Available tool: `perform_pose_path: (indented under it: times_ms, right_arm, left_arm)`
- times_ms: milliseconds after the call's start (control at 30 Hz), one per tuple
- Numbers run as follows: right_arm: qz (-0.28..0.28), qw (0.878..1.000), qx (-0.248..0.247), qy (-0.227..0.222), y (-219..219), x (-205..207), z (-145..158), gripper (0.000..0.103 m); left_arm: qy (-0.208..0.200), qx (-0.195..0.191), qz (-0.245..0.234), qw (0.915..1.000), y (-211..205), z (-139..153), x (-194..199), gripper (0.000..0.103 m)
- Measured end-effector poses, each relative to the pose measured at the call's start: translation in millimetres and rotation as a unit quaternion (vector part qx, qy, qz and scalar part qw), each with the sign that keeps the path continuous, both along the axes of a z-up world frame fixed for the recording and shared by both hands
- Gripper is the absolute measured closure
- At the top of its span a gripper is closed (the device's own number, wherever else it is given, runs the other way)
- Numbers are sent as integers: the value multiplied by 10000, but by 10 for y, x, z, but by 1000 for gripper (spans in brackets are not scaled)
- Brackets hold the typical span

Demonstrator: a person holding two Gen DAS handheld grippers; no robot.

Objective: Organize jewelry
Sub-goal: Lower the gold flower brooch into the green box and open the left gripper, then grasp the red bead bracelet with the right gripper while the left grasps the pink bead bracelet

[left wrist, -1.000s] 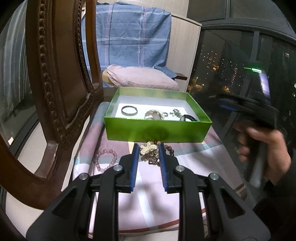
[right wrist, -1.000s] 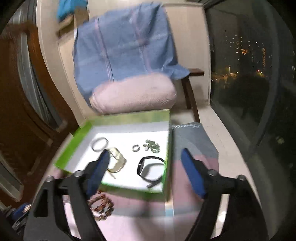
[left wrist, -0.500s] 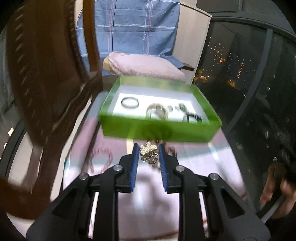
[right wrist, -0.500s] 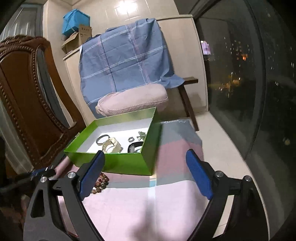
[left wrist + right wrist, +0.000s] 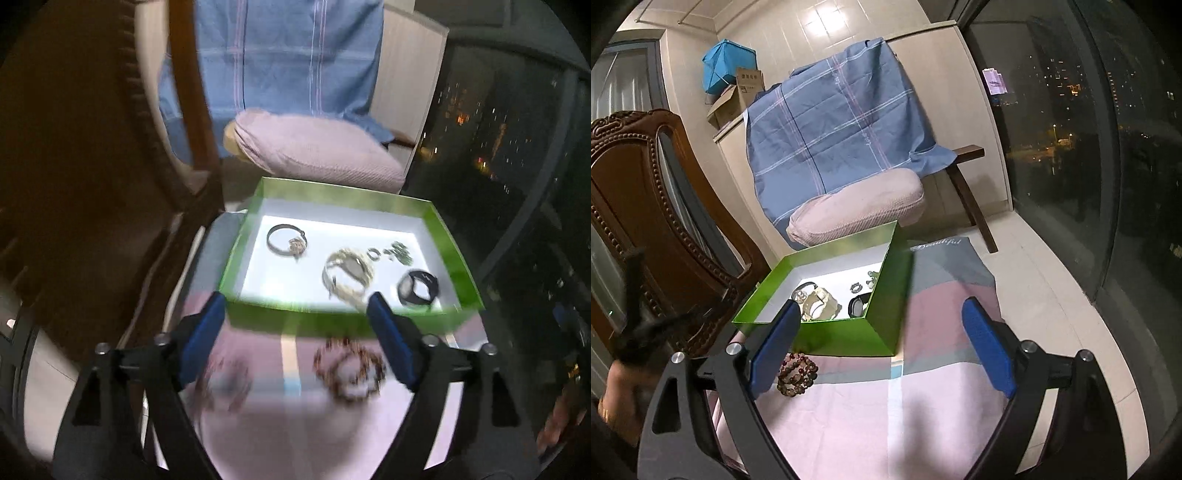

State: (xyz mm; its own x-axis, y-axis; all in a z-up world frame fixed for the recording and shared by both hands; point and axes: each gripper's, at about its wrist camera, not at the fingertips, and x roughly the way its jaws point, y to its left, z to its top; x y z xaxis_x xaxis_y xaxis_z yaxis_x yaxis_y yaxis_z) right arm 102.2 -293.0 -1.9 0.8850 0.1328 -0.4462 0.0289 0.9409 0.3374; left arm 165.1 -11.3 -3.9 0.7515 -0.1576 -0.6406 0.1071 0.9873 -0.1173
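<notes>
Left claw (image 5: 295, 328) is opening, jaws wide apart, nothing between the pads; it hangs over the near edge of the green box (image 5: 332, 325). Right claw (image 5: 879, 343) released, jaws spread wide, empty, by the box's near right corner.

Box sits on a pink-and-grey cloth (image 5: 923, 406) covering the surface. Inside on the white floor: thin dark bangle (image 5: 286, 240) at the far left with a small pale piece lying on it, pale chunky bracelet (image 5: 347, 273) in the middle, small ring (image 5: 373, 254) and green bits (image 5: 400, 253) toward the far right, black band (image 5: 417, 288) at the near right corner.

Outside, just beside the box's near wall: brown bead bracelet (image 5: 798, 374) on the cloth. Another bracelet (image 5: 225, 380) left of it, blurred.
</notes>
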Motion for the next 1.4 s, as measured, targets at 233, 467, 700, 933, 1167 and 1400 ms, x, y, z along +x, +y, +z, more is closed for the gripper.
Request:
perform_pose_path:
  times_ms: [233, 467, 700, 933, 1167, 1400]
  right_arm:
    - [75, 9998, -200, -15, 102, -121, 36, 16]
    - [137, 9986, -512, -88, 237, -178, 86, 16]
    - [167, 9975, -672, -99, 330, -197, 95, 16]
    - [156, 9979, -628, -75, 322, -193, 92, 16]
    - [186, 9974, -690, 2, 328, -173, 81, 16]
    - [299, 9962, -804, 159, 409, -141, 10, 16]
  left_arm:
    - [-478, 19, 67, 9988, 62, -287, -931, 14]
    - [-422, 165, -62, 9990, 110, -372, -948, 14]
    - [-404, 4, -94, 9991, 128, -360, -977, 14]
    - [-332, 7, -72, 9994, 113, -392, -938, 14]
    - [-242, 76, -120, 9996, 50, -455, -866, 15]
    - [222, 328, -94, 9992, 33, -659, -504, 38]
